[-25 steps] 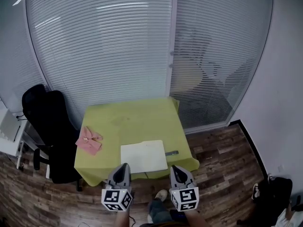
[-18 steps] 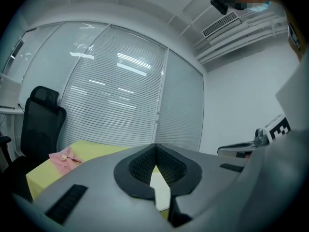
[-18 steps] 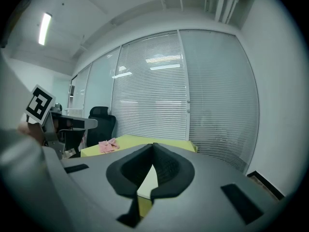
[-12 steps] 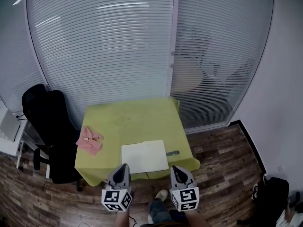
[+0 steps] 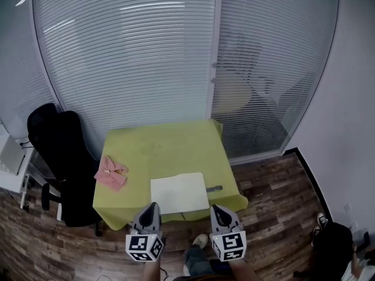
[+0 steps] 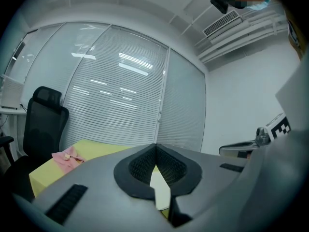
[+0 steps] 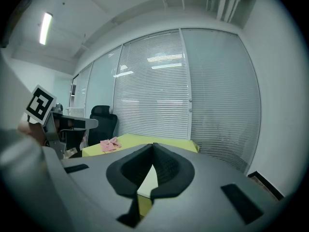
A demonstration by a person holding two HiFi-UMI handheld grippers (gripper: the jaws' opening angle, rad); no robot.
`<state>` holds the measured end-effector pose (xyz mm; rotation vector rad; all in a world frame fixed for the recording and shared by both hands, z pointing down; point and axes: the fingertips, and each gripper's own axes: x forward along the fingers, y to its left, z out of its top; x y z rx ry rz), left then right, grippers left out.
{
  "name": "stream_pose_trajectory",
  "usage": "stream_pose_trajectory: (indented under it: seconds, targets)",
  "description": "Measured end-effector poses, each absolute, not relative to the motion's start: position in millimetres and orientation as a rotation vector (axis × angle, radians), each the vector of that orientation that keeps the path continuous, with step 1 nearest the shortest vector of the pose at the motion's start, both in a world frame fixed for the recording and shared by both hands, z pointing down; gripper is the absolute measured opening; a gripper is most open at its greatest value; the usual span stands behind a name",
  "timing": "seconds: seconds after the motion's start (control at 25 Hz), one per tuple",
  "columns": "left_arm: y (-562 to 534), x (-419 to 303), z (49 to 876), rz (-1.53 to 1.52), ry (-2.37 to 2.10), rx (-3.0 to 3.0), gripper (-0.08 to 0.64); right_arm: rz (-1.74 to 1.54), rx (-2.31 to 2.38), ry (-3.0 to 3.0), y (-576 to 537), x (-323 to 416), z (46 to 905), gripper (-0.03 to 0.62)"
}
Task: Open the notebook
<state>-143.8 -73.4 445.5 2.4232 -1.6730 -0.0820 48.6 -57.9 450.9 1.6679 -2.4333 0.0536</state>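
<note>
Notebook (image 5: 179,192): white, closed, flat near the front edge of the yellow-green table (image 5: 164,142), with a small dark item (image 5: 213,188) just beside its right edge. Left gripper (image 5: 153,206) and right gripper (image 5: 216,208): jaws pressed together, empty, short of the table. Advised handling: part one pair of jaws, catch the cover alone at a free edge, and steady the pages with the other gripper.

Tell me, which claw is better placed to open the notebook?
Right, narrowly. Left claw and right claw are shut, empty, short of the table. The right one faces the notebook at its right edge, where covers usually lift; its spine isn't visible.
</note>
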Motion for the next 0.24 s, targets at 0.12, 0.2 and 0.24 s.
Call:
stream_pose_trajectory:
  seconds: [0.12,0.2,0.24]
  targets:
    - [-73.7,-144.1,445.8,-0.085,-1.674,2.423,0.025,0.053,1.666,-2.433,-57.7,48.6,451.5,0.012]
    - [-73.9,-143.9,445.8,-0.083,-1.674,2.422,0.025,0.054,1.667,-2.432,-57.8,49.0,451.7,0.012]
    - [-73.9,-143.8,445.8,-0.082,-1.674,2.422,0.025,0.054,1.667,-2.431,-57.8,49.2,451.7,0.012]
